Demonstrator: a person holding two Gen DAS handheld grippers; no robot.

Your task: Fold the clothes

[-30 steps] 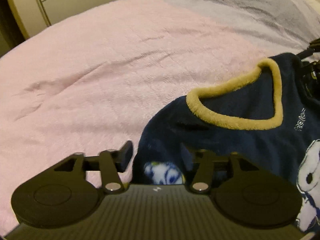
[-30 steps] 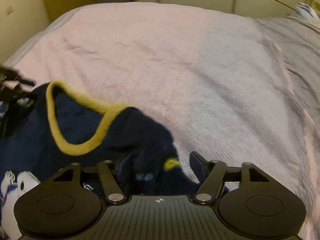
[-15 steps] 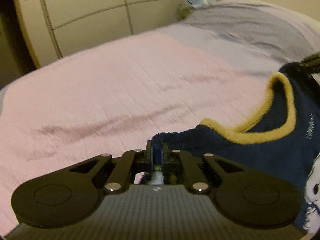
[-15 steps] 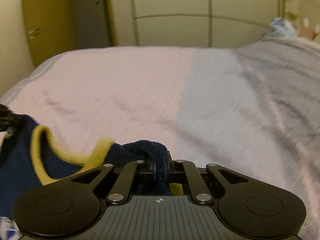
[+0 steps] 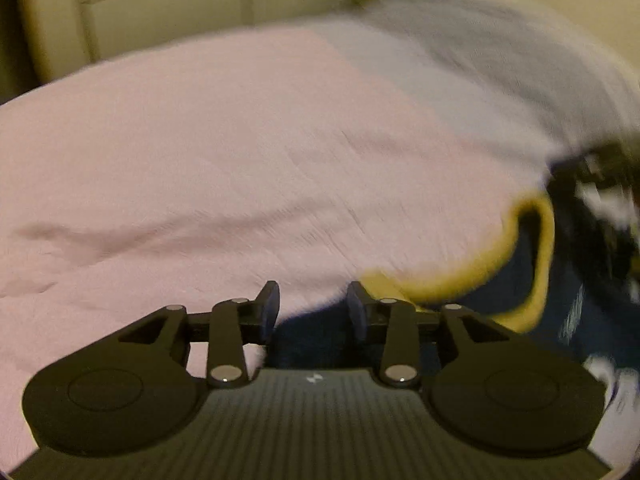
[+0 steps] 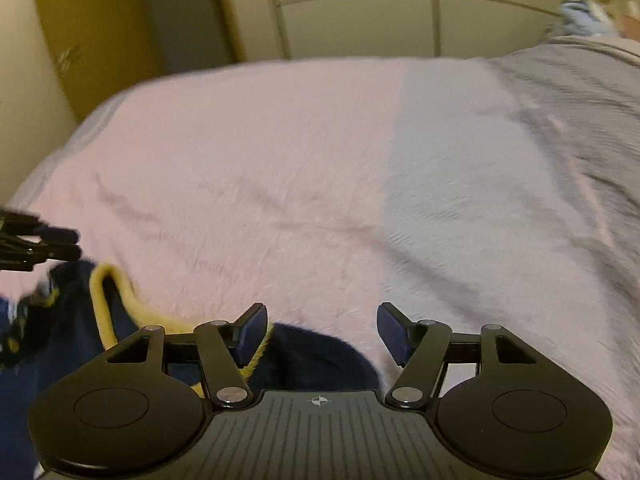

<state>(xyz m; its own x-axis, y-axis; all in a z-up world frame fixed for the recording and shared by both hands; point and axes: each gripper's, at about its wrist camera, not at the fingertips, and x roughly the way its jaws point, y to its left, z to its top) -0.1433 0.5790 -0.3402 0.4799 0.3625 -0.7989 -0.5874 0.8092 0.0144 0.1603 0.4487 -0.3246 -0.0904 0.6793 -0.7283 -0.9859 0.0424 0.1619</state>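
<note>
Navy fleece top (image 5: 592,312) soft, light, floppy; grip thick shoulder edge at 3 o'clock of yellow collar (image 6: 108,304). Left gripper (image 5: 312,312) and right gripper (image 6: 320,332) both opening, cloth between jaws but not pinched.

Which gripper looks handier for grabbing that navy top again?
Probably the left gripper: its opening jaws are nearer the navy top. The right gripper is opening too, with fabric only by its left finger.
</note>
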